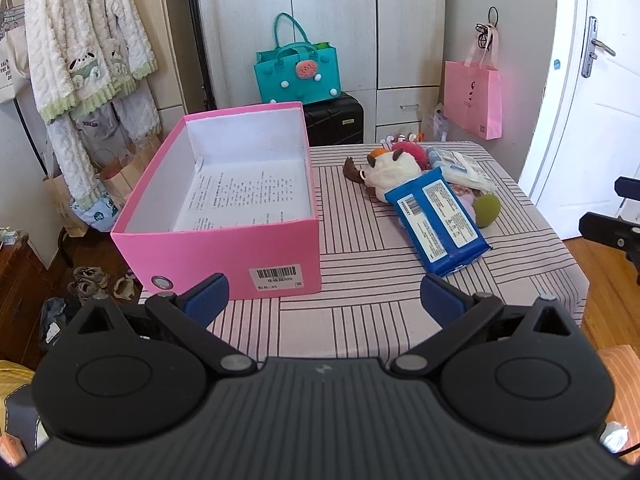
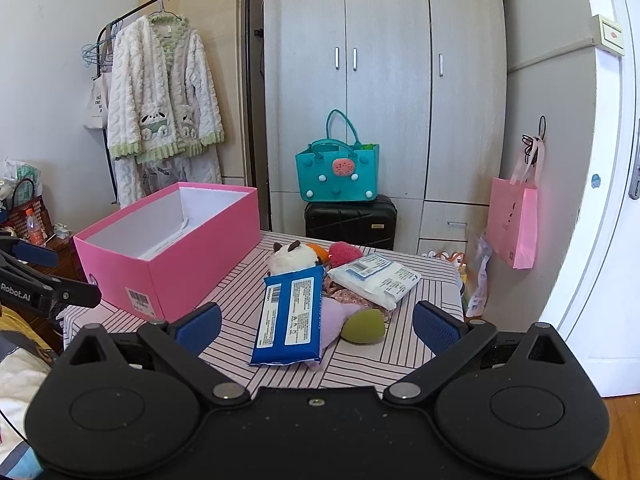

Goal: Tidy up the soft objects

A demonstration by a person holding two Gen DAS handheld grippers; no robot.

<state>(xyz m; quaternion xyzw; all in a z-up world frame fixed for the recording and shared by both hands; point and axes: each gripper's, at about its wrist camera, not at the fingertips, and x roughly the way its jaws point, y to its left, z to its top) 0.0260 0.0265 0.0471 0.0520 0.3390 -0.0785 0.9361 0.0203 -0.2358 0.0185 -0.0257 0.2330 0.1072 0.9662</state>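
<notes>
I see the table [image 1: 360, 320] in its striped pink cloth filling the middle of both views, and I place everything else against the pink box [image 1: 224, 208]. That box sits open on the table's left part, with only a printed sheet of paper [image 1: 244, 196] lying flat on its floor.

To the right of the box, apart from it, lies the heap of soft things. The blue wipes pack [image 1: 436, 220] is the nearest of them to me, resting partly on top of the others. Behind it, toward the box's far corner, is the white plush toy [image 1: 394, 168]. A white tissue pack [image 2: 374, 278] lies further right, and a green egg-shaped sponge [image 2: 363, 331] sits just beside the blue pack's right edge.

My left gripper [image 1: 322, 300] hangs over the table's near edge, jaws spread wide and holding nothing; its left finger sits just in front of the box's labelled end, with the heap ahead and to the right, well clear of the fingers.

My right gripper [image 2: 316, 324] is likewise wide open and empty, right of the box, and the blue pack and sponge lie between its fingers' lines, just ahead, not touched.
</notes>
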